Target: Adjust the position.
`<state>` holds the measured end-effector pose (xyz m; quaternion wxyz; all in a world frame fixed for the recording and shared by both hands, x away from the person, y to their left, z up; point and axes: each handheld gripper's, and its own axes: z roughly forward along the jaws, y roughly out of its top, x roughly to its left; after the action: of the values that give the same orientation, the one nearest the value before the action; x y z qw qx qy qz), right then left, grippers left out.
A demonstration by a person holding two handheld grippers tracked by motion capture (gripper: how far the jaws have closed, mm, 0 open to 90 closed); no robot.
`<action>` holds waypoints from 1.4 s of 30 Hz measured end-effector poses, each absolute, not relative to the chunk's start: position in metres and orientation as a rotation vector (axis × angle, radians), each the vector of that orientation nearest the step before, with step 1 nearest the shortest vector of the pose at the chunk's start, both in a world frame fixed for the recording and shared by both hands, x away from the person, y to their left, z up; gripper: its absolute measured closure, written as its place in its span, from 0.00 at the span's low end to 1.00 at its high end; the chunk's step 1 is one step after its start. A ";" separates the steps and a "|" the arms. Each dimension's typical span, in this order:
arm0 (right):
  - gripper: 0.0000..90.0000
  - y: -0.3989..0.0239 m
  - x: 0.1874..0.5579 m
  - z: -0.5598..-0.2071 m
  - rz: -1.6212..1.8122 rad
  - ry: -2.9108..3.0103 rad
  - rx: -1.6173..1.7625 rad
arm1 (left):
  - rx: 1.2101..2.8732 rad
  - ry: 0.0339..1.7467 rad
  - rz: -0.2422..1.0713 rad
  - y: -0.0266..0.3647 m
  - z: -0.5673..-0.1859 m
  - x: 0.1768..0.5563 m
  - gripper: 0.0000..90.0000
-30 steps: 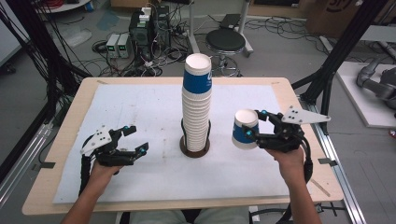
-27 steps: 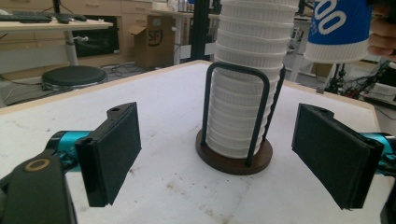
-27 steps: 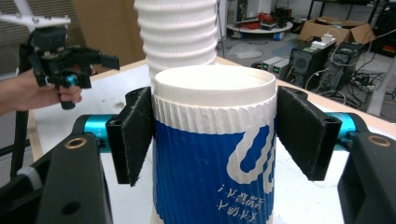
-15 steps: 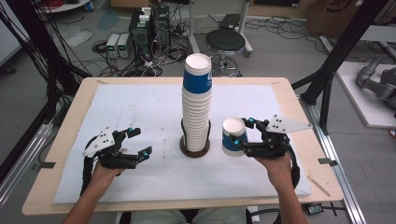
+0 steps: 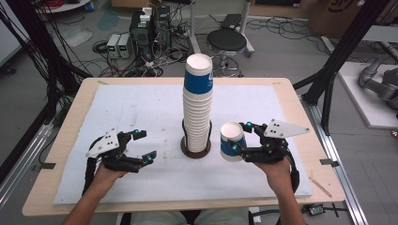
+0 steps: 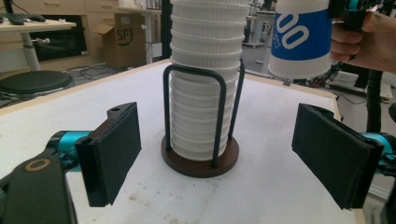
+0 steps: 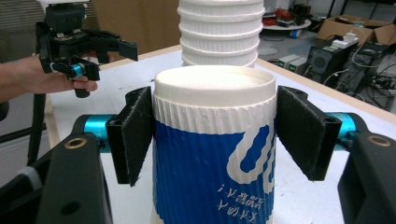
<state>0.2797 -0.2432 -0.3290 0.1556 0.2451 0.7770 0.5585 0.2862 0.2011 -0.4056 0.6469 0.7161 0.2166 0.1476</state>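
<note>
A tall stack of white ribbed paper cups [image 5: 197, 108], topped by a blue-banded one, stands upside down in a black wire holder with a round brown base [image 5: 195, 151] at the table's middle. My right gripper [image 5: 239, 140] is shut on a single blue-and-white cup [image 5: 231, 140], held bottom-up just right of the stack and above the mat. In the right gripper view both pads [image 7: 135, 140] press that cup [image 7: 212, 154]. My left gripper [image 5: 146, 145] rests open left of the holder; the left gripper view has the stack [image 6: 205, 93] beyond its wide-apart jaws and the held cup [image 6: 299, 37] at upper right.
A white mat [image 5: 141, 108] covers most of the wooden table [image 5: 61, 140]. Behind the table stand a black stool [image 5: 226, 41] and electronics boxes with cables on the floor. Black frame posts rise at both sides.
My right gripper has carried the cup leftward toward the stack and slightly down. The left gripper has stayed put.
</note>
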 end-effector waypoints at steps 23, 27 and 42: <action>0.35 -0.213 0.273 -0.335 1.715 2.328 0.511 | 1.670 0.275 0.182 0.139 -0.400 0.270 0.16; 0.35 -0.200 0.274 -0.337 1.721 2.354 0.484 | 1.660 0.259 0.145 0.126 -0.401 0.271 0.16; 0.35 -0.186 0.273 -0.339 1.783 2.337 0.455 | 1.643 0.231 0.103 0.093 -0.402 0.278 0.16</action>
<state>0.2731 -0.1863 -0.3389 0.0832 0.1524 0.7830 0.5974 0.2780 0.0933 -0.4021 0.6741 0.7301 0.1027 0.0456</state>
